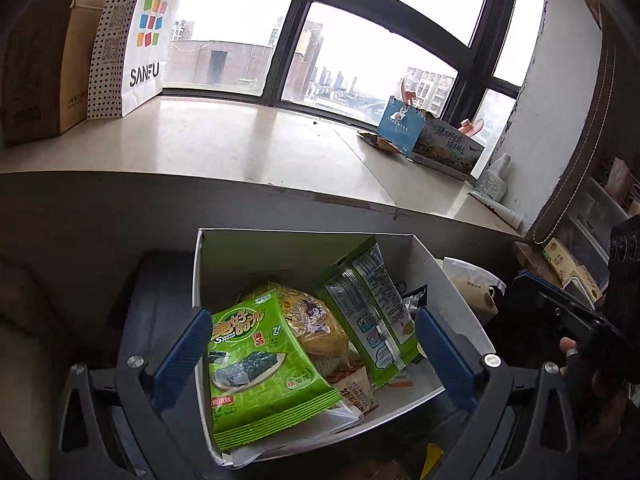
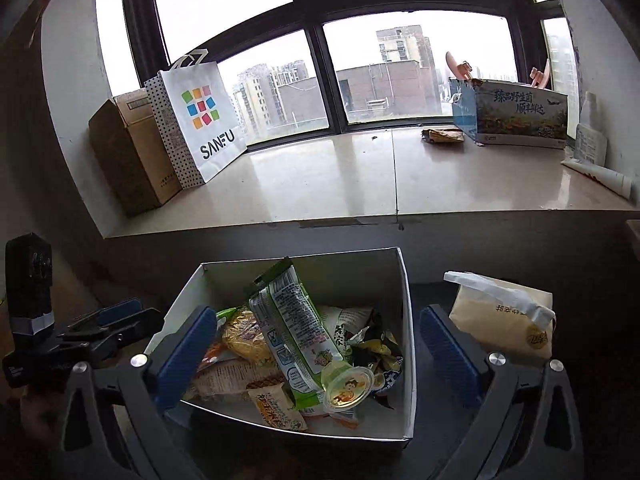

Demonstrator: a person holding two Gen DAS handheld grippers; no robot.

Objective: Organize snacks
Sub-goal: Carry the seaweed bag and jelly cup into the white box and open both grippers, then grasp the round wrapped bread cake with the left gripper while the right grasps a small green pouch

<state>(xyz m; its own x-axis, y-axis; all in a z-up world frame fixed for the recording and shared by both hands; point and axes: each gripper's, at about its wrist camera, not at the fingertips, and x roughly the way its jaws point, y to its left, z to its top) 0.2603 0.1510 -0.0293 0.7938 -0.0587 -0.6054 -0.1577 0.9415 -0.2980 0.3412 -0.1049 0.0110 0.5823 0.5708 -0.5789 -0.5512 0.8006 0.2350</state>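
Left tongs (image 1: 314,354): spread wide, gripping nothing, hovering over the white box (image 1: 448,280). Right tongs (image 2: 318,350): likewise wide apart and empty, above the same box from the other side.

Just below, in the box: a green seaweed packet (image 1: 260,368) lying on top at the near left corner; a second green packet (image 2: 296,336) leaning up on its edge; a yellow noodle pack (image 1: 316,324) between them; a small jelly cup (image 2: 347,387) near the front; more wrappers underneath, jumbled.

Beside the box, to the right: a tan paper bag (image 2: 504,320). Beyond, on the window ledge (image 2: 320,176): a shopping bag (image 2: 204,120), a brown carton (image 2: 128,152).

Probably well along: snacks gathered in the box, none visible loose nearby; perhaps tidying left.
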